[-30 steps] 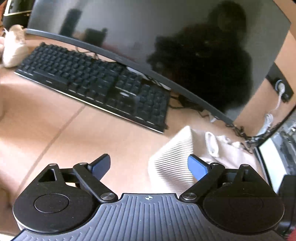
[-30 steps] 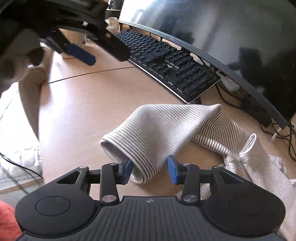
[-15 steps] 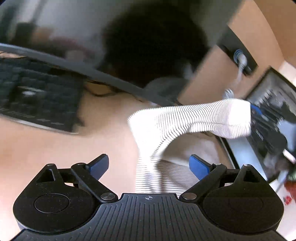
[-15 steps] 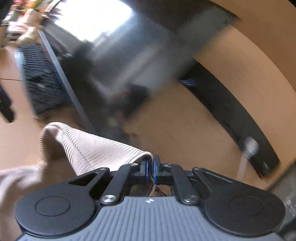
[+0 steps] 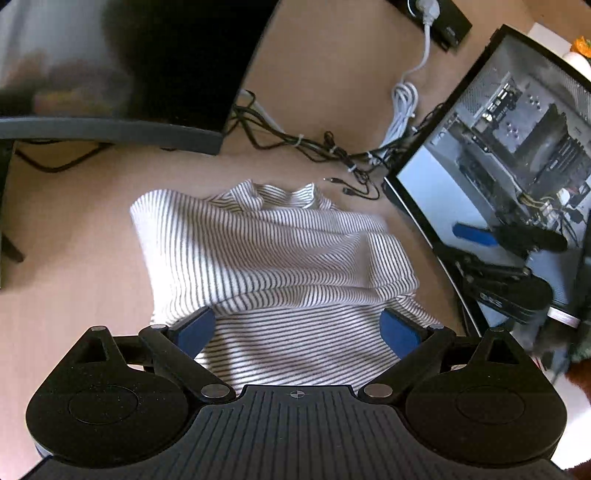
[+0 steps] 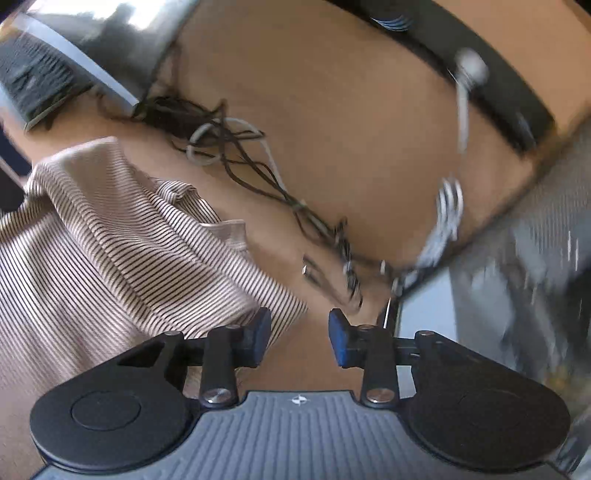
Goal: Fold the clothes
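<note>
The striped shirt (image 5: 280, 258) is lying mid-frame on the desk (image 5: 74, 280), one sleeve folded across the body; more folds are looking due. The left gripper (image 5: 297, 330) is hovering spread wide above it. The right gripper (image 6: 299, 338), pinching the sleeve half a second ago, is now spread and empty.

Legible text: none. A power strip (image 5: 448, 20) and the dark gear beside the PC case (image 5: 517, 122) carry small pale marks, too blurred to read. Each gripper body bears only a small round crosshair emblem, not lettering.
</note>
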A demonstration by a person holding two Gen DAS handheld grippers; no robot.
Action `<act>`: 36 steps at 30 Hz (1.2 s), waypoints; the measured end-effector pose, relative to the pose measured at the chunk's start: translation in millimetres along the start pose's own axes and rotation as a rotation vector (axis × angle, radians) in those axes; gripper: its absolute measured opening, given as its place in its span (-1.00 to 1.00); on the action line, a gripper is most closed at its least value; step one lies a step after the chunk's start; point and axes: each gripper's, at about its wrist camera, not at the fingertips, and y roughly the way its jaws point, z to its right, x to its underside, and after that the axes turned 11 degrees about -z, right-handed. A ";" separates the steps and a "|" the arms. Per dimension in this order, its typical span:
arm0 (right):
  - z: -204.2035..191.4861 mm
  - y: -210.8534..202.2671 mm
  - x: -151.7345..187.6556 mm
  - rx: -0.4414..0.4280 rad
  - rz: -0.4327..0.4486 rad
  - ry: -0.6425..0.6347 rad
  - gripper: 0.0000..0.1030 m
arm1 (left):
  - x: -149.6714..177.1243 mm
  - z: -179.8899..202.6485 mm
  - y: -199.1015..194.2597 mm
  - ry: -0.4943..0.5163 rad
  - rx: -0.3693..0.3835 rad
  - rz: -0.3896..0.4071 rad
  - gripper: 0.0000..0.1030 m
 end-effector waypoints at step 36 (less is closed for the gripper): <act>43.9 44.6 7.6 -0.261 0.132 0.544 0.26 | -44.8 10.3 31.2 -0.014 -0.097 0.076 1.00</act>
